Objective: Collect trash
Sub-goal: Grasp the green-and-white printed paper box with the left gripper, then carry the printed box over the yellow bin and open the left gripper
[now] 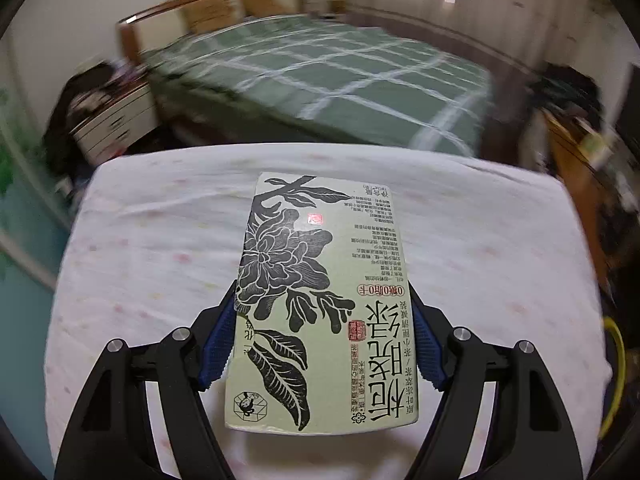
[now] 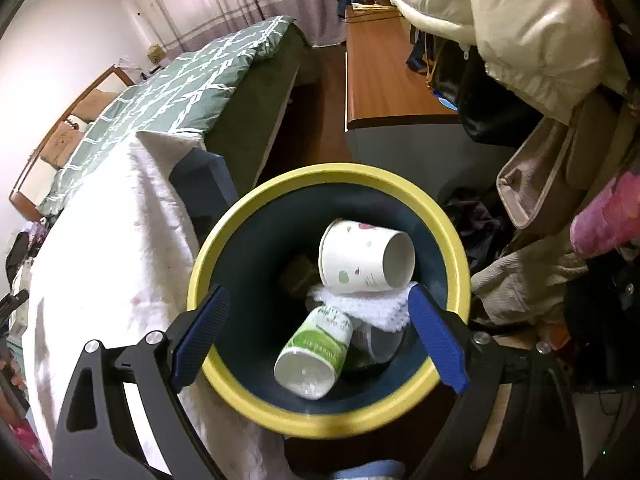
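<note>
A green plaid bed lies far across the room behind the white cloth-covered table, with a white drawer unit at far left and a wooden desk at far right; nothing stands on the bare cloth around the carton. The left gripper is pinching a pale green tea carton printed with a black flower, its blue pads pressed against the two long sides near the carton's near end. The carton's long axis runs away from the camera, its far end pointing toward the bed, and its print reads upside down. In the right view, the right gripper hangs spread wide and holds nothing, above a yellow-rimmed bin just right of the table edge. In the bin lie a white paper cup on its side with its mouth to the right, a green-and-white cup tilted with its base nearest, and a white cloth between them. Piled clothes crowd the bin's right.
</note>
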A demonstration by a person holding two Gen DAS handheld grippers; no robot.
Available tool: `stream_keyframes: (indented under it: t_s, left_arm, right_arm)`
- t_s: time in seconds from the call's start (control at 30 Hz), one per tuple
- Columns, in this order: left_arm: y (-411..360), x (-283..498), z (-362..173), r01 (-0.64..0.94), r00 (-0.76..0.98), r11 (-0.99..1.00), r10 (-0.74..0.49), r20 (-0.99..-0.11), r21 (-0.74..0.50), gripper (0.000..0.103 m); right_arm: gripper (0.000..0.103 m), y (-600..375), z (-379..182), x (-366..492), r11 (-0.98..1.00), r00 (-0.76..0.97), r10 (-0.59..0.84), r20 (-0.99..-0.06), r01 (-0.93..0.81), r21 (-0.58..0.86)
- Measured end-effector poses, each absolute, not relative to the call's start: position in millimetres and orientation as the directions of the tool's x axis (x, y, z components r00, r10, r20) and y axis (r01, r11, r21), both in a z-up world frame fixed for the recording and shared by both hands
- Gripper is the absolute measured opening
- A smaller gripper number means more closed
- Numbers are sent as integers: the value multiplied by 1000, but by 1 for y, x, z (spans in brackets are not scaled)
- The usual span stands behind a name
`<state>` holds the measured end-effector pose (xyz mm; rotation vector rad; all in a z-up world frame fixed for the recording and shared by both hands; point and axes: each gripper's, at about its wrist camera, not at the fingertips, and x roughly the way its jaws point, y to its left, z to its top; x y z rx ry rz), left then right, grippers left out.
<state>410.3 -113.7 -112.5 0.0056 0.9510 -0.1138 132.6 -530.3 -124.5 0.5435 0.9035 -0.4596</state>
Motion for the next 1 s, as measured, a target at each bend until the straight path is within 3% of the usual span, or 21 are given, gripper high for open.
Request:
stream_keyframes:
  t_s: [0.4,0.53,0.7,0.87,0.93,1.0]
  left_arm:
    - [-327,313,-90,543,469,833,-406,-784,-107,74]
    - [-406,287,-97,644,397,757,-458,-795,-114,74]
    - [-494,260,-114,726,296,675,-477,-828,-130,74]
    - [-535,254,-136,749,260,651,-459,-849,-123,75]
    - [-543,254,-141,742,271,660,-456,-848,-118,89]
    - [-537,253,-139,727,298,678,-455,-839,-109,92]
  right_arm:
    - [86,-536,-107,66,796,569,-149,-809,555,243]
    - [86,-542,-107,43,790,573,-152,-806,561,249]
    - [86,-551,-109,21,770,579,-154,-801,579,271]
    - [86,-557,-112,5,753,579,-158,-800,595,281]
    - [86,-558,-112,1,750,579,-156,-800,597,286]
    - [86,-557,-112,0,750,581,-149,-800,594,292]
